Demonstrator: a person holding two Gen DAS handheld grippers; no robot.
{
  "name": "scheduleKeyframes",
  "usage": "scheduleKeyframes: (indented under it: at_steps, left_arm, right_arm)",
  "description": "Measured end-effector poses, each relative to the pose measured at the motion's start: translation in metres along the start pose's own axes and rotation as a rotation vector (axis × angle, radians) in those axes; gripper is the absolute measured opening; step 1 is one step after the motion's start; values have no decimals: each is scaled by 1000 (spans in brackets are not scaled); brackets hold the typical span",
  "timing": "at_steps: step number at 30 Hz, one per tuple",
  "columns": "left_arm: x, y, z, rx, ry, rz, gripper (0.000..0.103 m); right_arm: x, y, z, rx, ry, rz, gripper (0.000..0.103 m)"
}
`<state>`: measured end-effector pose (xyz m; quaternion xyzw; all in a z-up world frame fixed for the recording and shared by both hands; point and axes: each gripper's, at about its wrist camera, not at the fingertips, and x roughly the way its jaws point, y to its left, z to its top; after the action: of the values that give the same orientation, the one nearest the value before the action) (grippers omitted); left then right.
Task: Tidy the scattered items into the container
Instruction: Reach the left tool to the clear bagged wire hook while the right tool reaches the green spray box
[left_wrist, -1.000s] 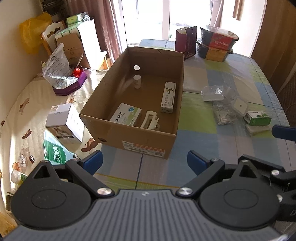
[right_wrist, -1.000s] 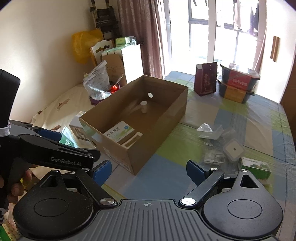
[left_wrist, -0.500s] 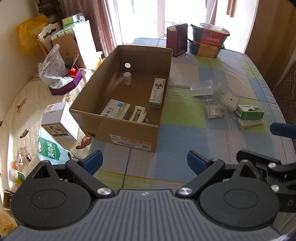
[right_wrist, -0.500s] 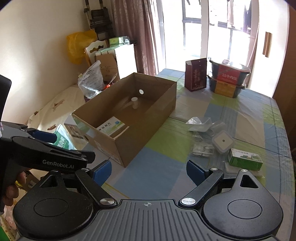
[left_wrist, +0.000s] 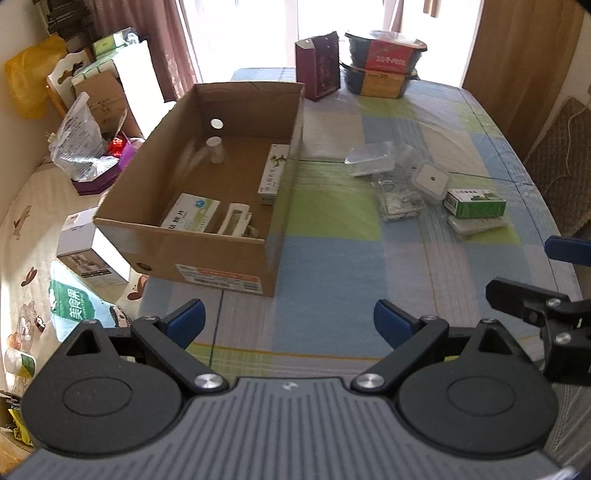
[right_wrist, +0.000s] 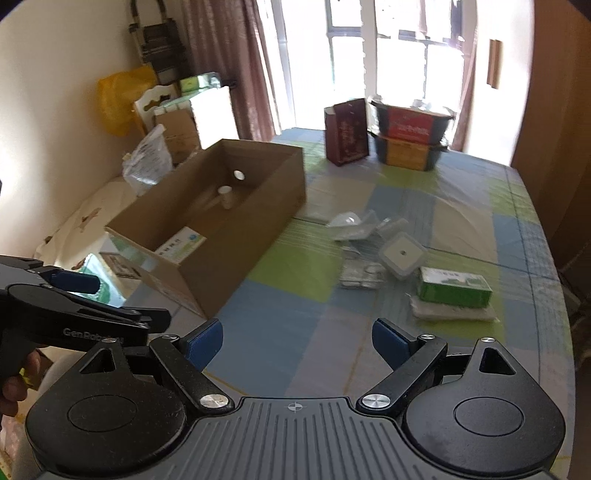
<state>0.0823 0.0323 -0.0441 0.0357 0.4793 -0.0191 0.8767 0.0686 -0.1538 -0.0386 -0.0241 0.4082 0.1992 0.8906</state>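
An open cardboard box (left_wrist: 207, 251) (right_wrist: 236, 273) stands on the checked tablecloth and holds a small white bottle (left_wrist: 215, 149), two flat medicine boxes and a white tray. Scattered to its right lie a green and white box (left_wrist: 474, 202) (right_wrist: 454, 288), a white flat pack (left_wrist: 476, 225) under it, a square white lidded case (left_wrist: 431, 178) (right_wrist: 402, 254), clear blister packs (left_wrist: 400, 201) and a clear plastic tub (left_wrist: 369, 158). My left gripper (left_wrist: 288, 321) is open and empty, hanging over the table's near edge. My right gripper (right_wrist: 295, 341) is open and empty too, short of the scattered items.
A dark red carton (left_wrist: 318, 65) and two stacked food bowls (left_wrist: 384, 62) stand at the table's far end. Left of the table, a bed carries a white box (left_wrist: 83, 243), a green pack (left_wrist: 72, 302) and a plastic bag (left_wrist: 79, 136). A brown chair back (left_wrist: 557, 162) is at the right.
Both grippers have pulled back and swung right; the box and loose items now sit further left and lower in view. Nothing was picked up and both jaws stayed open.
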Motion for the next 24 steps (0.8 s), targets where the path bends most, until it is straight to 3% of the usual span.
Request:
scheduleKeyframes:
  at_steps: [11, 24]
  left_arm:
    - [25, -35, 9, 102, 6, -79, 96]
    - [76, -79, 57, 386, -38, -121, 96]
  right_arm:
    - [8, -52, -11, 109, 36, -76, 93]
    - [30, -130, -30, 256, 96, -178, 93]
